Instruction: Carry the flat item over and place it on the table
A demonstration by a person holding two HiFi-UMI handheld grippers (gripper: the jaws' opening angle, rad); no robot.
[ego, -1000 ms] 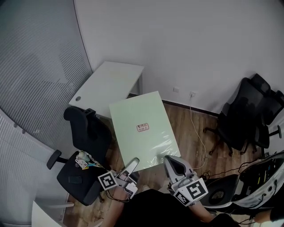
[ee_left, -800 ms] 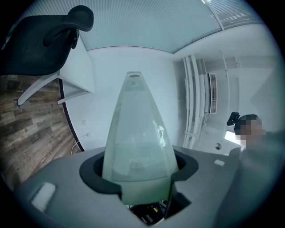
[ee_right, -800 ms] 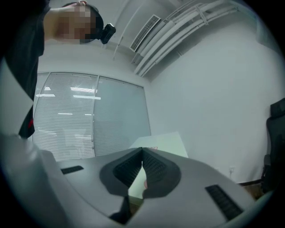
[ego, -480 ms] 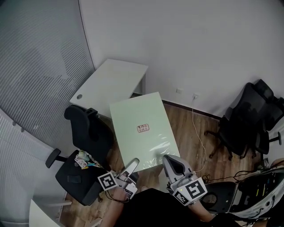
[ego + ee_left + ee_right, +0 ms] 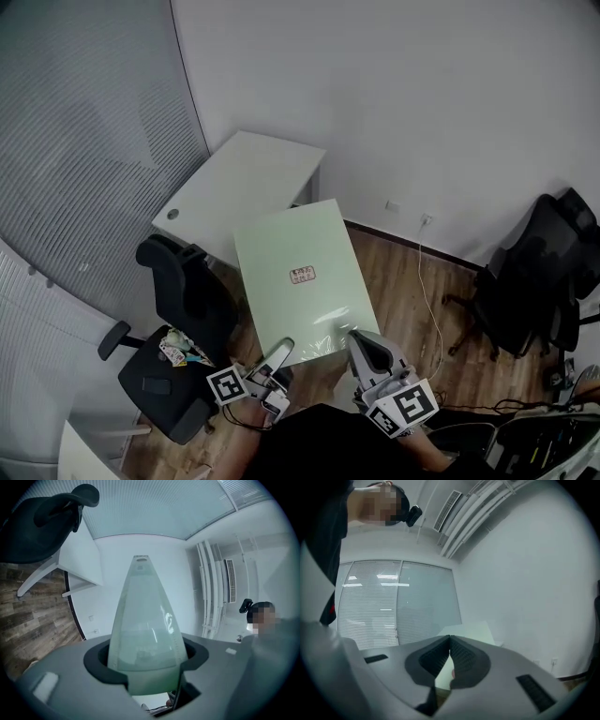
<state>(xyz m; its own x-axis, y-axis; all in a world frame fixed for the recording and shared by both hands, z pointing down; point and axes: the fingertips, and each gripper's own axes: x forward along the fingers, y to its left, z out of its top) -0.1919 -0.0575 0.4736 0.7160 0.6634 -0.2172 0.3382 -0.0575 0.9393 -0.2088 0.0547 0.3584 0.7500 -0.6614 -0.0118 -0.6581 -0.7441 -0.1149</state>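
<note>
Carry under way: your left gripper [image 5: 280,351] and right gripper [image 5: 360,339] each have jaws clamped on the near edge of the pale green flat rectangular panel [image 5: 298,277], held above the wooden floor [image 5: 403,286], while the white rectangular table [image 5: 242,183] lies at 11 o'clock and placement remains.

The board [image 5: 298,279] stretches ahead from the left gripper [image 5: 282,349] at one near corner and the right gripper [image 5: 360,339] at the other, its edge between their jaws. The table [image 5: 242,187] stands beyond its far end. A chair [image 5: 187,300] sits left of the left gripper, and more chairs [image 5: 534,272] stand well right of the right gripper.
</note>
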